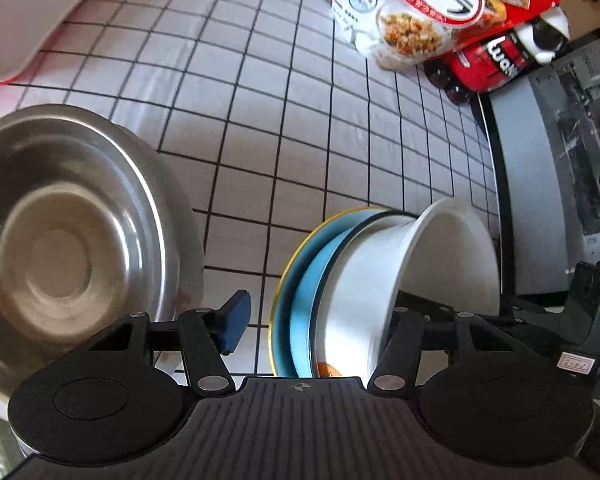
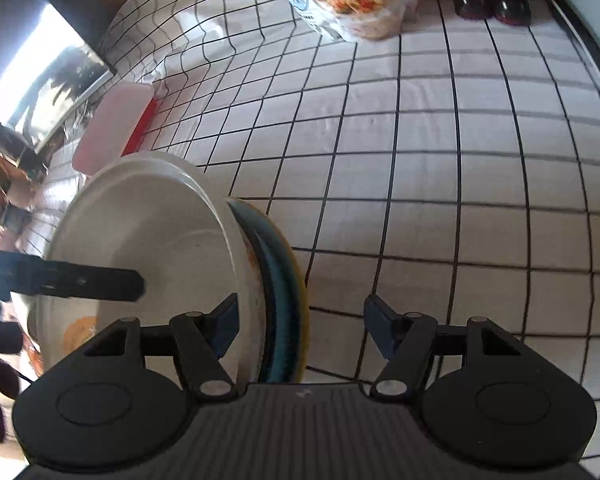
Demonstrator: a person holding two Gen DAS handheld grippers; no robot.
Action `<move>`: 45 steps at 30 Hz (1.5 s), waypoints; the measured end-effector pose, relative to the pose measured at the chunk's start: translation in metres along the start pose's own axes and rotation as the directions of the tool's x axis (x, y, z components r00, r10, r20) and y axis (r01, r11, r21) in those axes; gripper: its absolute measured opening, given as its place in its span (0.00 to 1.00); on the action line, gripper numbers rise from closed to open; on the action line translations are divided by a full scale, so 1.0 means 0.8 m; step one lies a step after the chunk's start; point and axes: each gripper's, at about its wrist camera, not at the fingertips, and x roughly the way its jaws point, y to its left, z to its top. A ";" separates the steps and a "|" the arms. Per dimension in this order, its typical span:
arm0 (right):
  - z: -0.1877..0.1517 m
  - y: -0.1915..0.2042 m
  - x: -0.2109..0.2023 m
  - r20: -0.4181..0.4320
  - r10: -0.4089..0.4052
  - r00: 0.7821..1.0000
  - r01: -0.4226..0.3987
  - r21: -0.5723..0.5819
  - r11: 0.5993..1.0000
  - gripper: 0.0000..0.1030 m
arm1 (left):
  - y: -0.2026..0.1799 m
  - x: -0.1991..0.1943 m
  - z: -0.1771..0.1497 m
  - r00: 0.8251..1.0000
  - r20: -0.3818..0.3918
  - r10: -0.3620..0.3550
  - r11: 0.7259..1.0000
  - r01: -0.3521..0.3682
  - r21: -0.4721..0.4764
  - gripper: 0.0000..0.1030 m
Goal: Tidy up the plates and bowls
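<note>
Both grippers bracketed the same tilted stack from opposite sides. The stack was a white bowl [image 1: 380, 280] nested against a blue plate [image 1: 300, 292] with a yellow rim, held on edge above the checked tablecloth [image 1: 260, 120]. The left gripper [image 1: 312, 332] straddled it: one blue pad [image 1: 234, 326] stood clear of the plate's outer face, the other finger was hidden behind the bowl, so I could not tell whether it was clamped or loose. The right gripper [image 2: 300, 328] was spread, its left pad [image 2: 226, 330] inside the bowl [image 2: 148, 248], its right pad [image 2: 380, 330] clear of the plate [image 2: 280, 280] in open air; nothing was pinched there. Judgement: the stack was probably held on edge so both pieces move as one. A steel bowl [image 1: 72, 240] sat on the cloth just beside the left gripper, a likely place to nest things. Cereal bag [image 1: 412, 12], red bottle [image 1: 488, 64] and a white tray [image 1: 28, 12] lay well apart at the far side. Risk: bowl slipping off the plate.
</note>
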 end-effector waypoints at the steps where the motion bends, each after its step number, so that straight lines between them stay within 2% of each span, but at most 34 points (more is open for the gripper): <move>1: -0.003 0.000 0.002 -0.010 0.016 1.000 -0.016 0.012 1.000 0.64 | 0.000 0.002 0.000 1.000 -0.017 -0.026 1.000 0.026 -0.003 0.58; 3: -0.009 0.001 0.004 -0.021 0.044 0.999 -0.044 0.024 0.999 0.64 | -0.002 0.004 -0.002 0.997 -0.037 -0.068 0.998 0.068 -0.011 0.68; 5: -0.014 0.002 0.009 -0.029 0.072 0.997 -0.071 0.042 0.997 0.64 | -0.008 0.004 -0.003 0.998 -0.038 -0.054 0.998 0.054 0.007 0.69; 10: -0.013 0.000 0.008 -0.009 0.116 0.993 -0.115 0.082 0.990 0.64 | -0.029 0.013 0.000 0.998 -0.056 -0.023 0.997 0.027 0.067 0.84; 16: -0.015 0.002 0.009 -0.028 0.120 0.992 -0.117 0.078 0.990 0.64 | -0.039 0.018 0.001 0.998 -0.053 0.015 0.991 -0.008 0.137 0.84; 19: -0.018 0.001 0.011 -0.055 0.150 0.987 -0.144 0.104 0.984 0.64 | -0.043 0.018 -0.003 0.998 -0.052 0.024 0.983 -0.014 0.182 0.84; 25: -0.019 -0.001 0.011 -0.051 0.168 0.984 -0.160 0.125 0.979 0.64 | -0.041 0.017 -0.005 0.999 -0.043 0.025 0.988 -0.018 0.154 0.84; 29: -0.020 -0.006 0.010 -0.046 0.185 0.982 -0.179 0.112 0.978 0.64 | -0.046 0.015 -0.007 0.999 -0.031 0.032 0.984 -0.026 0.174 0.84; 32: -0.023 -0.005 0.007 -0.039 0.146 0.989 -0.141 0.110 0.984 0.64 | -0.050 0.014 -0.008 0.999 -0.019 0.037 0.980 -0.033 0.196 0.84; 34: -0.023 -0.005 0.009 -0.048 0.160 0.986 -0.153 0.132 0.979 0.64 | -0.048 0.014 -0.008 0.999 -0.017 0.036 0.979 -0.032 0.200 0.84; 45: -0.014 0.003 0.014 -0.093 0.179 0.979 -0.163 0.159 0.974 0.64 | -0.035 0.016 0.000 0.998 -0.064 -0.009 0.987 0.019 0.159 0.83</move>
